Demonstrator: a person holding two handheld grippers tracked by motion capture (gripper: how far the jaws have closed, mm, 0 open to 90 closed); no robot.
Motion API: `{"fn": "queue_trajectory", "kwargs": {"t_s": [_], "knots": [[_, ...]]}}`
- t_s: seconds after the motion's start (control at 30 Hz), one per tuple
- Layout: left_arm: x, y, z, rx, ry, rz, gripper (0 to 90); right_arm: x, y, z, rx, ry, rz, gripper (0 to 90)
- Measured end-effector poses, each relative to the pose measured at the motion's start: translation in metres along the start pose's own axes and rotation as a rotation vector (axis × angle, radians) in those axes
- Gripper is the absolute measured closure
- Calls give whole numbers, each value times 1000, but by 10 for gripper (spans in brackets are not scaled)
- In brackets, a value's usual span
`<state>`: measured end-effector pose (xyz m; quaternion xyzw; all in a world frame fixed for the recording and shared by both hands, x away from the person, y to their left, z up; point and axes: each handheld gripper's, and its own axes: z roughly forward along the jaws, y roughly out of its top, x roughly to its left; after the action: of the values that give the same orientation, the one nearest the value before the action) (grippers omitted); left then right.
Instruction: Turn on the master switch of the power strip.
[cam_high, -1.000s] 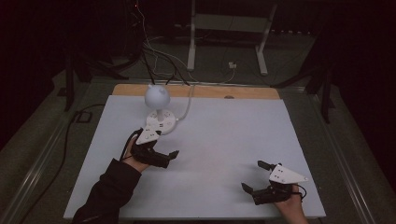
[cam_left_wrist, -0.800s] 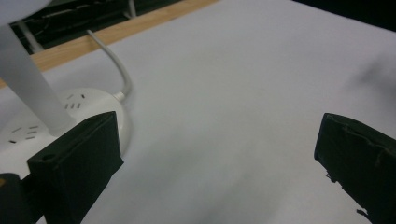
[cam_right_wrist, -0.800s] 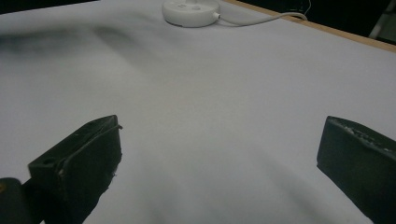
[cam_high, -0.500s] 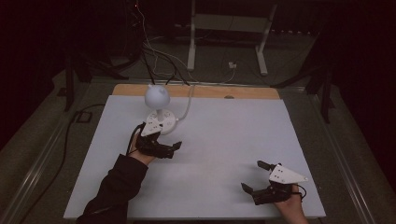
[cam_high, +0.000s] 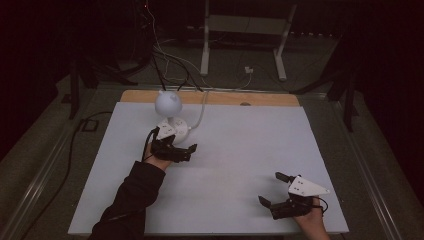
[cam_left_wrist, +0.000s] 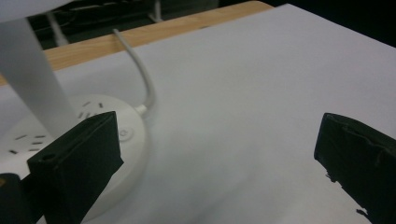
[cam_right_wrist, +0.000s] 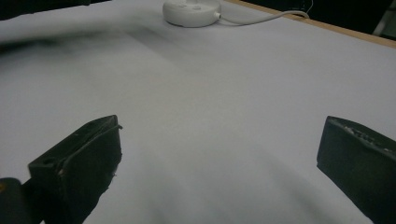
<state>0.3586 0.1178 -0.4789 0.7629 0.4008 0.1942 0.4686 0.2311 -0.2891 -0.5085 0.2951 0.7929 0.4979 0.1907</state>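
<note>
Lamp (cam_high: 168, 104) (one, white) on table (cam_high: 240, 150), left hand-held gripper (cam_high: 181, 152) beside its base, right hand-held gripper (cam_high: 272, 192) apart, both gaping, empty

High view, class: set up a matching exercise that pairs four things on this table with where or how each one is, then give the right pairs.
Things:
1. lamp base
2. left tool
3. right tool
4. cord

Descriptions:
A. open, near the table's front right corner
B. runs from the base toward the wooden edge
C. open, right beside the base
D. round, white, under the stem

Pairs: 1-D, 2-C, 3-A, 4-B
</note>
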Motion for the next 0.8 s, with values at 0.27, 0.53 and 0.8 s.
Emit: {"fn": "queue_trajectory", "kwargs": {"t_s": [0.27,0.53,0.8], "knots": [[4,0,12,0,40,-51,11,1,0,0,0,0,-10,0],[12,1,20,-1,97,-79,80,0,0,0,-5,5,1,0],[20,0,26,-3,148,-93,306,0,0,-1,-7,7,0,0]]}}
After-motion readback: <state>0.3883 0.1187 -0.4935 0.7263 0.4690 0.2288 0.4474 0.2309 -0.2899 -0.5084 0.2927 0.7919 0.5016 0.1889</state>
